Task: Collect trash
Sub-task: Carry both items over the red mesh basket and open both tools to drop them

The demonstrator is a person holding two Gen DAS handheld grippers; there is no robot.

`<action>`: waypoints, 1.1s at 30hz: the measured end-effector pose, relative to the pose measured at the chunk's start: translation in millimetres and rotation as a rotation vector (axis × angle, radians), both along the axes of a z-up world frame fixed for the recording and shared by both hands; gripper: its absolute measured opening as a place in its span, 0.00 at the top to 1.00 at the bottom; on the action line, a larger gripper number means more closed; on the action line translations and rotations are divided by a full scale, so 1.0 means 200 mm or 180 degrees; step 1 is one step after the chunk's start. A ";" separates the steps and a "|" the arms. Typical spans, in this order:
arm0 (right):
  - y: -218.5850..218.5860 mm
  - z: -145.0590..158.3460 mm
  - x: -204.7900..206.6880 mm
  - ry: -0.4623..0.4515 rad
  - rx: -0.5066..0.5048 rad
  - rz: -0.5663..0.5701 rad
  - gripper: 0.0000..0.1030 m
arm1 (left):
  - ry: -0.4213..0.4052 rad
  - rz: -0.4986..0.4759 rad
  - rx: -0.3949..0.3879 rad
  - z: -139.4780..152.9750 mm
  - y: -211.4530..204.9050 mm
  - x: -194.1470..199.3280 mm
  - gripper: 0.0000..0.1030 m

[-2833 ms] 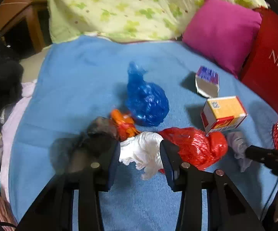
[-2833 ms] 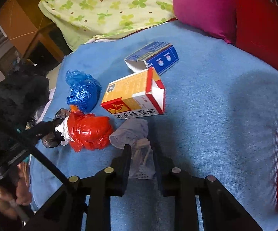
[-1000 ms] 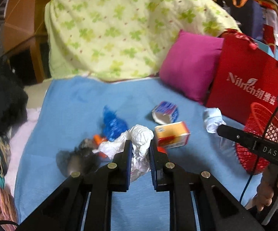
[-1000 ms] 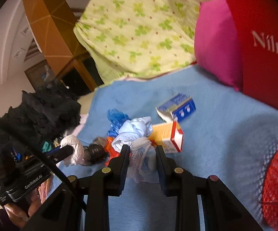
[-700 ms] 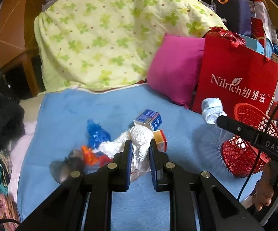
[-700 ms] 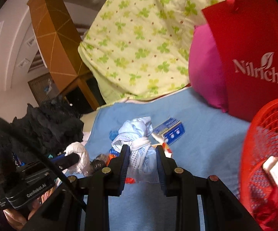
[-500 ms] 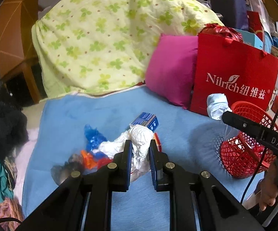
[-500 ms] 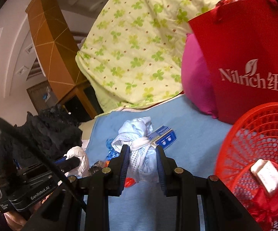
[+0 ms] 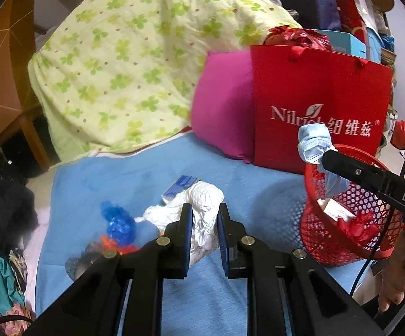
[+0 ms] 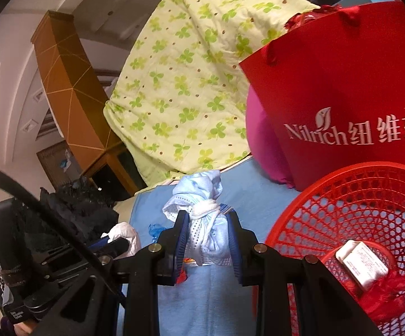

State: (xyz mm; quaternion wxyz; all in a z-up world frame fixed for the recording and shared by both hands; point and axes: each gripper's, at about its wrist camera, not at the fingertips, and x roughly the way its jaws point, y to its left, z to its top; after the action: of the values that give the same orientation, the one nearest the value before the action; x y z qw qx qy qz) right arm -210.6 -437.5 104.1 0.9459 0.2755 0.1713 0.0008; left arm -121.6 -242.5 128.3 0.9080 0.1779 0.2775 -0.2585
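Judging by the red basket point(image 9: 342, 240) — some trash is binned; white wad point(image 9: 202, 210) is clamped in left gripper point(image 9: 204, 218), blue mask point(image 10: 208, 224) in right gripper point(image 10: 207, 235) — blue bag point(image 9: 118, 222) is left.

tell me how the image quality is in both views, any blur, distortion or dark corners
Left wrist view: strong fisheye bending with black corners; the white crumpled paper in the left gripper is sharp. Right wrist view: same curved edges and vignette, dim warm light; the blue face mask and red basket are clear.

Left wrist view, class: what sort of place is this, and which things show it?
Probably a bedroom: a blue bedsheet, a folded green clover-print quilt and a magenta pillow suggest a bed.
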 end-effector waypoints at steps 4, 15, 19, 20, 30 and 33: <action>-0.08 -0.01 -0.04 -0.0014 0.0096 -0.0100 0.71 | 0.0017 -0.0084 -0.0001 0.01 -0.08 -0.03 0.82; -0.32 -0.03 -0.19 -0.0067 0.0343 -0.0434 0.71 | 0.0298 -0.0716 -0.0274 0.04 -0.33 -0.16 0.82; -0.42 -0.05 -0.26 -0.0062 0.0419 -0.0588 0.71 | 0.0356 -0.0941 -0.0328 0.04 -0.43 -0.21 0.80; -0.45 -0.06 -0.28 -0.0062 0.0469 -0.0622 0.70 | 0.0387 -0.0986 -0.0348 0.04 -0.46 -0.22 0.80; -0.60 -0.12 -0.36 -0.0044 0.0851 -0.0856 0.44 | 0.0605 -0.1163 -0.0541 -0.02 -0.56 -0.26 0.35; -0.57 -0.08 -0.37 -0.0156 0.0794 -0.0890 0.31 | 0.0520 -0.1085 -0.0477 -0.03 -0.48 -0.25 0.35</action>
State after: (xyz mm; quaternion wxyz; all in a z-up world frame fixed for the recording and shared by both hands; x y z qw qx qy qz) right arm -284.3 -551.1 87.1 0.8992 0.4117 0.1068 -0.1028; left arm -170.8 -339.5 121.9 0.8363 0.1326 0.2961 -0.4419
